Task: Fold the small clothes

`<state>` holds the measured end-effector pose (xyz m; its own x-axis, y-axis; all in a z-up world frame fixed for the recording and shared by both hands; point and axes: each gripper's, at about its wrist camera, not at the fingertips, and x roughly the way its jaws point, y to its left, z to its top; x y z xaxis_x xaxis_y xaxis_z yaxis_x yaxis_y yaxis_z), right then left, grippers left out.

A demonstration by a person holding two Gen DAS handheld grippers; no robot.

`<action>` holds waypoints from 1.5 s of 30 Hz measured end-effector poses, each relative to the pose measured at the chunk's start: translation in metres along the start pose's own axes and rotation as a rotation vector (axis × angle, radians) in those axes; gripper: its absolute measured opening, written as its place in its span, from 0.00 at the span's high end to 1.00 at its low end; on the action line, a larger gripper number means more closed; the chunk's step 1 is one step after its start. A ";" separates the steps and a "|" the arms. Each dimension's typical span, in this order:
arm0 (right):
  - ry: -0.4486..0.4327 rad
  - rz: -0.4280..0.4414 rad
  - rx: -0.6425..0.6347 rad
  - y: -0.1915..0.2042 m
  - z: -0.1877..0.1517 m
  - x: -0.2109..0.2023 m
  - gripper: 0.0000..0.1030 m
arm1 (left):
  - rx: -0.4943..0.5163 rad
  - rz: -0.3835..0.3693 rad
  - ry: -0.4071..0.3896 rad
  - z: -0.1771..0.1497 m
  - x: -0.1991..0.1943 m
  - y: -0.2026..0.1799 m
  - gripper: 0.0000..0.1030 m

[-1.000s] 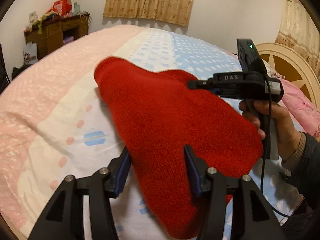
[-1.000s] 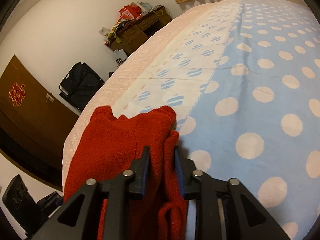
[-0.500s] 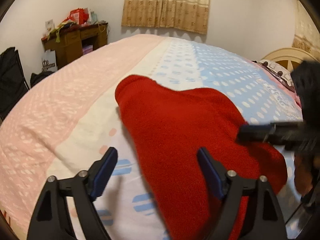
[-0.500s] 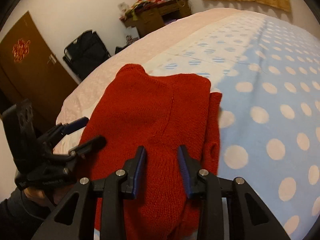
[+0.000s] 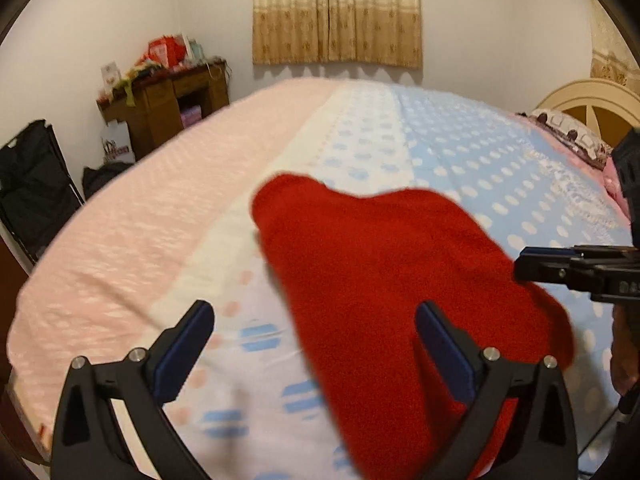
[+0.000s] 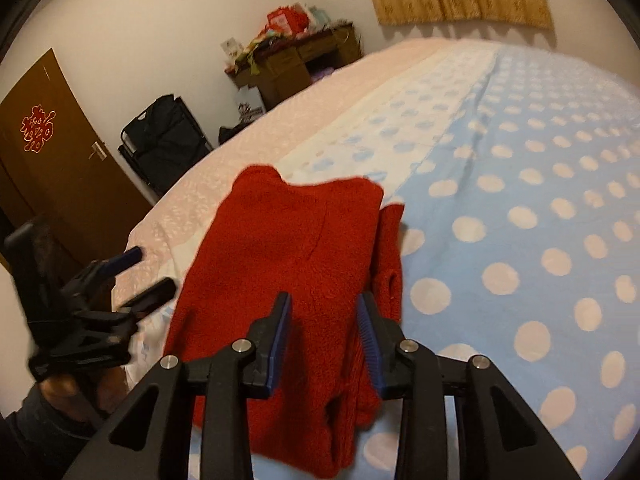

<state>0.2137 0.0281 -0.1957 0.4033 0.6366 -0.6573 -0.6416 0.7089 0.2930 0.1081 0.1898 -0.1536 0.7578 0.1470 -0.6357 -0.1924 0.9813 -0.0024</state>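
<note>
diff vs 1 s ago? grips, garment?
Both grippers let go: left gripper opened wide, right gripper, earlier pinching the red knit garment, has been opening and drew back. Garment stays folded flat on the bedspread.

I see a fuzzy, matt red knit garment on the smooth printed cotton bedspread; upper left, a dark wooden desk.

A red double-happiness sign stands on the brown door; no other text is legible.
</note>
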 end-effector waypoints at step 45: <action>-0.277 -0.283 -0.088 0.059 -0.018 -0.121 0.44 | 0.043 -0.015 -0.184 0.007 -0.082 -0.021 0.00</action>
<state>0.1155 -0.0119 -0.1112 0.7247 0.4865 -0.4879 -0.5285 0.8468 0.0594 0.0540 0.1581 -0.0961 0.8626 0.1486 -0.4835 -0.1565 0.9874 0.0242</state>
